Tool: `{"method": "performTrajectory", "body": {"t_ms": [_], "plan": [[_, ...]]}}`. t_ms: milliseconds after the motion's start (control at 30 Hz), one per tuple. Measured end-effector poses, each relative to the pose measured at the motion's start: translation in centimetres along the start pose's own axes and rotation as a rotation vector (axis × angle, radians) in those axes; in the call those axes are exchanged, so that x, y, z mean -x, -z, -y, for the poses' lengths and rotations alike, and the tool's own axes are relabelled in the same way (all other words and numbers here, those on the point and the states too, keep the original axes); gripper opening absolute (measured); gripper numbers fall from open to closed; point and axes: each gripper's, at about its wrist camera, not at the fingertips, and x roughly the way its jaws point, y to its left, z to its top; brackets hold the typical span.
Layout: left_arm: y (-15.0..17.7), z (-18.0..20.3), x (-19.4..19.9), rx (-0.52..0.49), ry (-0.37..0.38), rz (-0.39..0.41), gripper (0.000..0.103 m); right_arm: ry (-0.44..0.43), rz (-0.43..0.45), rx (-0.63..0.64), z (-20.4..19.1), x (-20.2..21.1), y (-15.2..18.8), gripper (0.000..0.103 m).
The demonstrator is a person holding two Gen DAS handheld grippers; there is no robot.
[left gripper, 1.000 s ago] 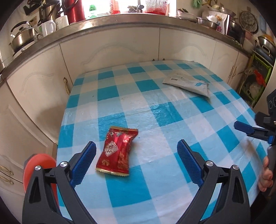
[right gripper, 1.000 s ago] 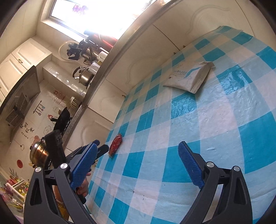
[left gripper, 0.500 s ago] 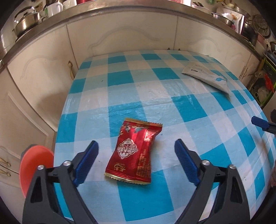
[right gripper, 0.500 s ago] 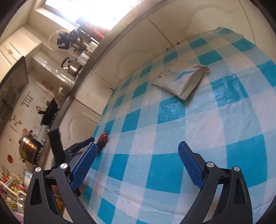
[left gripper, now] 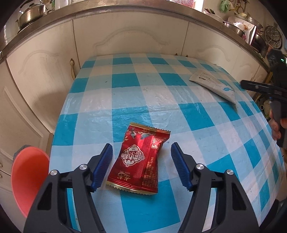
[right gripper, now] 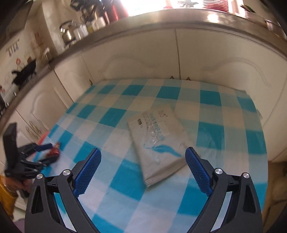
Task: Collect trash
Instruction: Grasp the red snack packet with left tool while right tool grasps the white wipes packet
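A red snack wrapper lies flat on the blue-and-white checked tablecloth. My left gripper is open, its blue pads either side of the wrapper, apart from it. A grey-white tissue pack lies further right; it also shows in the left wrist view. My right gripper is open with the near end of the pack between its pads, not touching. The red wrapper and left gripper show small at the left of the right wrist view.
An orange-red bin stands below the table's left edge. Cream cabinets under a counter with pots run behind the table. The table's edge curves close on the right.
My left gripper has moved in and lowered so the red wrapper sits between its pads. My right gripper has swung round to face the tissue pack and closed in on it.
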Motion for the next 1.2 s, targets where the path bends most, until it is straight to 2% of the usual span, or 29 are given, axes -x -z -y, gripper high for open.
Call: {"method": "performTrajectory", "body": {"t_ms": [100, 167, 300, 367, 600, 833, 1200], "plan": [[0.0, 0.4, 0.0, -0.009, 0.017, 0.0, 0.068, 0.066, -0.002, 0.078, 0.4, -1.7, -0.9, 0.094], [-0.1, 0.7, -0.1, -0.022, 0.01, -0.003, 0.068, 0.043, -0.07, 0.108, 0.8, -3.4, -1.1, 0.094], [-0.2, 0.9, -0.2, -0.023, 0.011, -0.002, 0.065, 0.086, -0.101, 0.182, 0.6, -5.3, -1.2, 0.094], [-0.3, 0.9, -0.2, -0.021, 0.006, 0.0, 0.06, 0.091, -0.122, 0.194, 0.8, -6.1, -1.1, 0.094], [-0.5, 1.0, -0.2, -0.004, 0.0, 0.004, 0.051, 0.084, -0.149, 0.181, 1.1, -7.4, -1.1, 0.096], [-0.6, 1.3, -0.2, 0.001, 0.006, 0.008, 0.05, 0.086, -0.143, 0.176, 1.1, -7.4, -1.2, 0.096], [-0.6, 2.3, -0.3, 0.012, 0.045, 0.011, 0.049, 0.106, -0.127, 0.149, 1.0, -6.0, -0.1, 0.09]]}}
